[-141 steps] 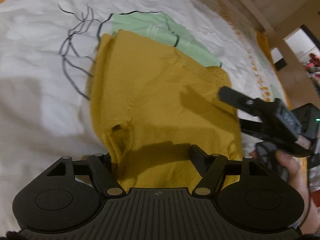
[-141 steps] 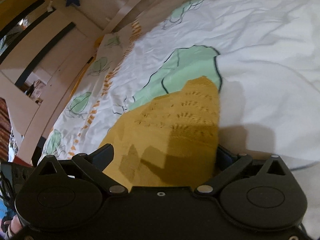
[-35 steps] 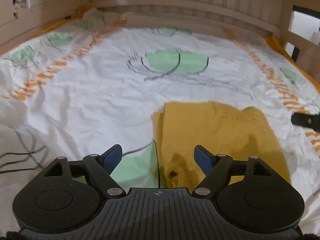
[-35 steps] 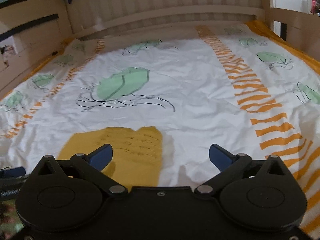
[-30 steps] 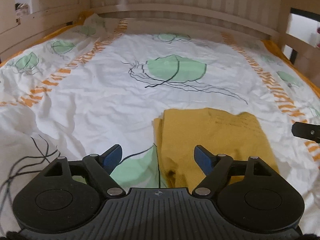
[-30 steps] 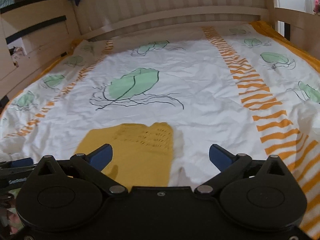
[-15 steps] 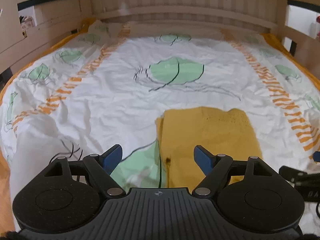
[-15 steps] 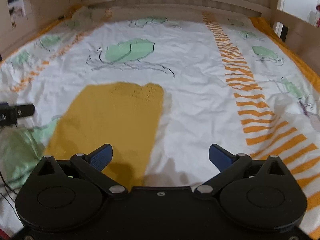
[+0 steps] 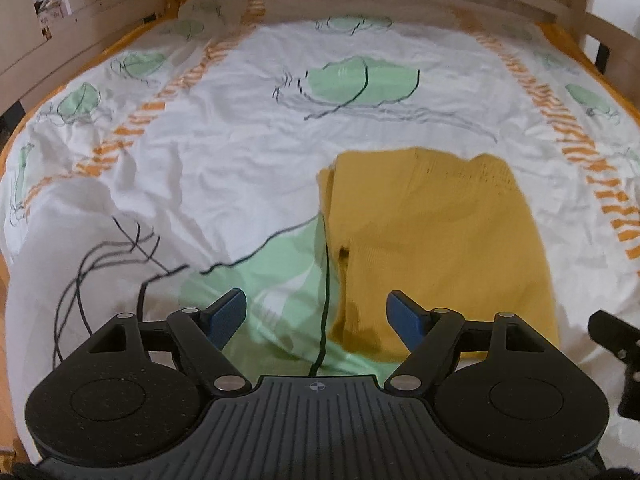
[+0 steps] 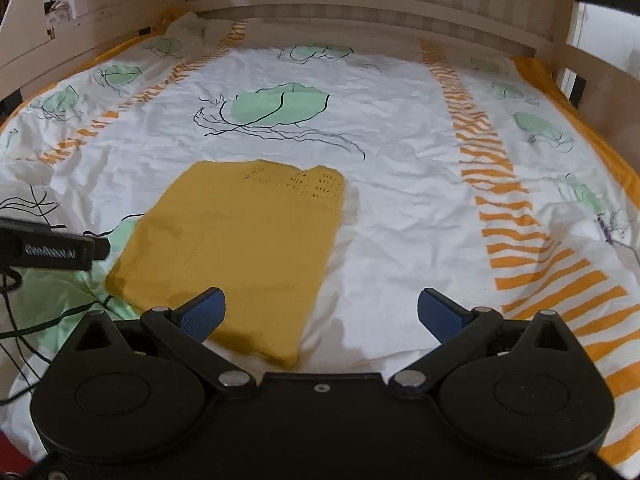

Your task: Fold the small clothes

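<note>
Hovering above the near edge of the bed, the left gripper and right gripper both stand spread wide, grasping nothing. Just beyond them the folded mustard knit garment lies flat on the white leaf-print sheet, with the wooden headboard farthest back.

Knitted mustard garment on crumpled cotton sheet; pale wooden bedframe.
</note>
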The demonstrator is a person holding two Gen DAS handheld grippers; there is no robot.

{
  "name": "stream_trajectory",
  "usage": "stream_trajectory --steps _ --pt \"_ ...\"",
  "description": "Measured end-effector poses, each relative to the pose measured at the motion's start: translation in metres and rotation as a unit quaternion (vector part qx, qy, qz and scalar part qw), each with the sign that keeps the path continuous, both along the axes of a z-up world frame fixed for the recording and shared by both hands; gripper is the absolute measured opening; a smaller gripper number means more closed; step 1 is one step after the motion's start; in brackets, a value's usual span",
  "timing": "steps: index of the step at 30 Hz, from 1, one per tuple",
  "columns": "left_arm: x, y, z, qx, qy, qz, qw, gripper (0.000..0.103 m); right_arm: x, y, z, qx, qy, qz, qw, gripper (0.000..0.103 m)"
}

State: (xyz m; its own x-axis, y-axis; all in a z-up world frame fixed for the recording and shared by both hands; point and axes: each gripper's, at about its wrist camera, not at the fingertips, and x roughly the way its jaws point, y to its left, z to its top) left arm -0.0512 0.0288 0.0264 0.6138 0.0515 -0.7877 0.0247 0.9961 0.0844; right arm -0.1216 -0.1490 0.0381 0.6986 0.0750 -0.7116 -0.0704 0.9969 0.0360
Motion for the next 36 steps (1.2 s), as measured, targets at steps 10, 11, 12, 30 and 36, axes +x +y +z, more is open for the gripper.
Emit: stream_trajectory --steps 10,11,12,30,36 --pt "-0.002 0.002 -0.013 -0.004 0.028 0.002 0.9996 0.076 0.002 -0.008 -0.010 0.038 0.034 -0.022 0.998 0.102" --pt "-0.001 0.002 -0.013 -0.006 0.030 0.002 0.9995 0.076 0.002 -0.009 -0.011 0.040 0.036 -0.024 0.998 0.102" --pt "-0.002 0.002 -0.014 -0.007 0.032 0.002 0.9995 0.076 0.003 -0.010 -0.012 0.043 0.038 -0.026 0.998 0.102" --pt "-0.002 0.004 -0.020 -0.022 0.045 -0.011 0.9987 0.076 0.006 -0.010 -0.016 0.046 0.050 -0.030 0.997 0.102" --pt "-0.002 0.004 -0.020 -0.022 0.046 -0.012 0.9986 0.076 0.006 -0.010 -0.017 0.048 0.051 -0.030 0.997 0.102"
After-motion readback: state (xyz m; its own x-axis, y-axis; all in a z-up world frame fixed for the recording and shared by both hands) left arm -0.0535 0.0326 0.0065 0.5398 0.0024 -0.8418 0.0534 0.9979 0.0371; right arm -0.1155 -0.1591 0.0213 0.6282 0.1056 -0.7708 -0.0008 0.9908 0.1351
